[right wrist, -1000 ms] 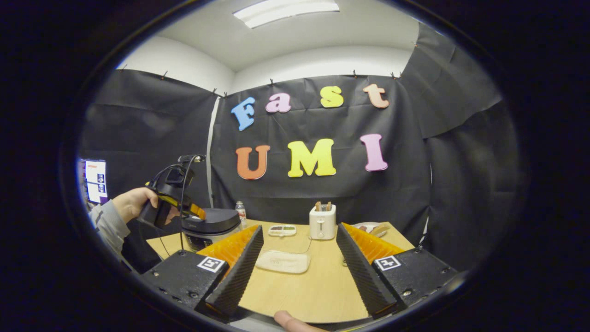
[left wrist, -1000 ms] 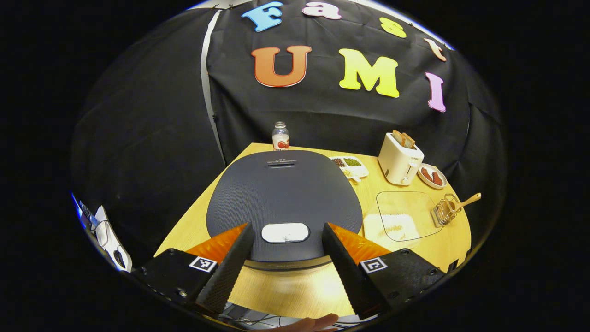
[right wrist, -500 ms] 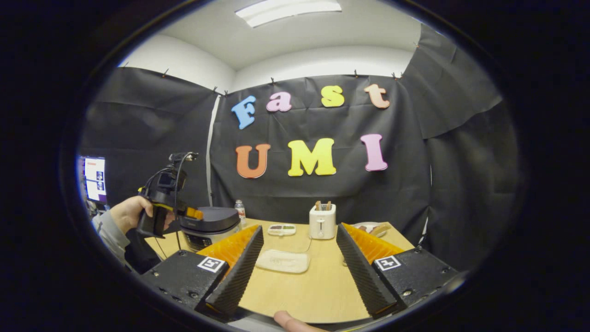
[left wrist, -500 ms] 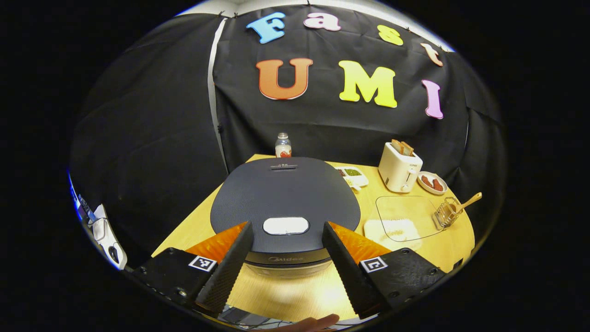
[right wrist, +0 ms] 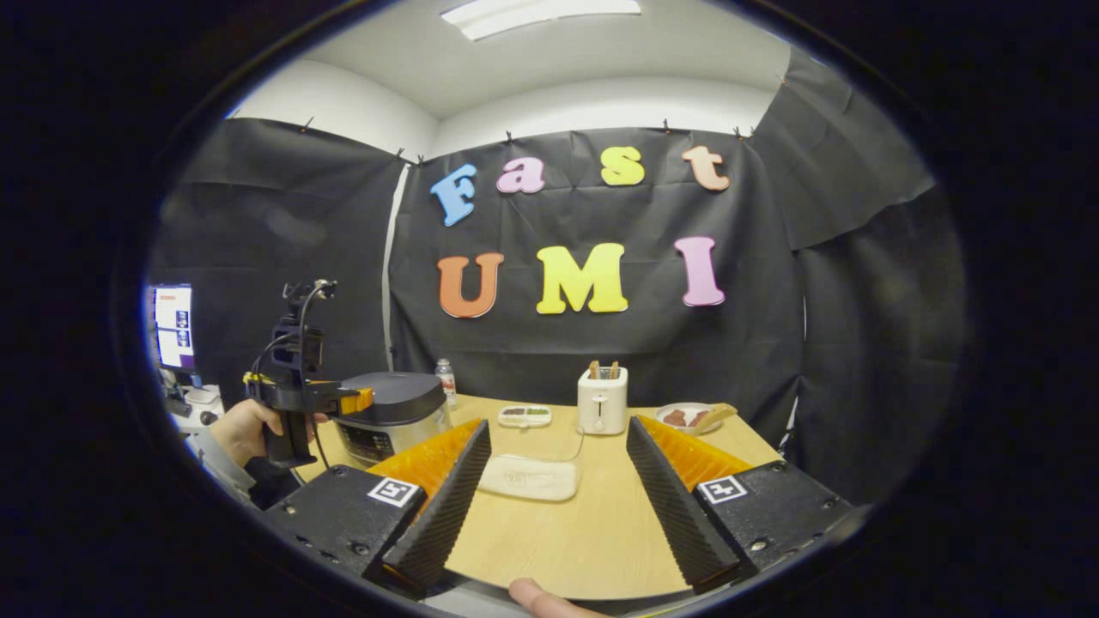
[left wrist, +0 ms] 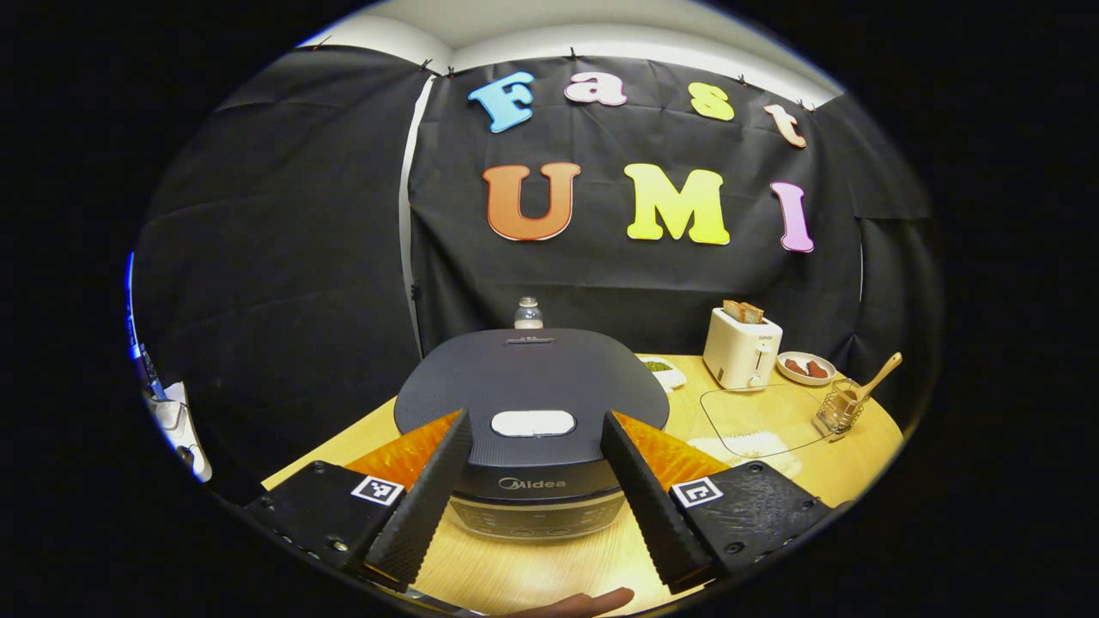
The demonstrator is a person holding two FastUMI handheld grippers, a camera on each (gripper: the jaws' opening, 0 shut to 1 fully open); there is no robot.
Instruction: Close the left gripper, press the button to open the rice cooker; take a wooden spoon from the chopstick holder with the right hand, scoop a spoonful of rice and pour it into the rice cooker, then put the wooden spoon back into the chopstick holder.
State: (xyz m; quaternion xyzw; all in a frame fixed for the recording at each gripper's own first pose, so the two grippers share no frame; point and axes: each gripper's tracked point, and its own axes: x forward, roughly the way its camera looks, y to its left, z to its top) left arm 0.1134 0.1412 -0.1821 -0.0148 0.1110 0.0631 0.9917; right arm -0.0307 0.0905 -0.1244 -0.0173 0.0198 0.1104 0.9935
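Rice cooker lid down, button untouched

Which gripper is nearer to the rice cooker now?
Left. The left gripper hovers open right before the rice cooker, level with its lid. The right gripper is open, farther off, over the table's front.

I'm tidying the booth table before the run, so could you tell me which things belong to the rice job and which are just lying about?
For the job:
rice cooker
its lid button
wooden spoon
chopstick holder
rice tray
left gripper
right gripper

Lying about:
toaster
bottle
plate of food
divided dish
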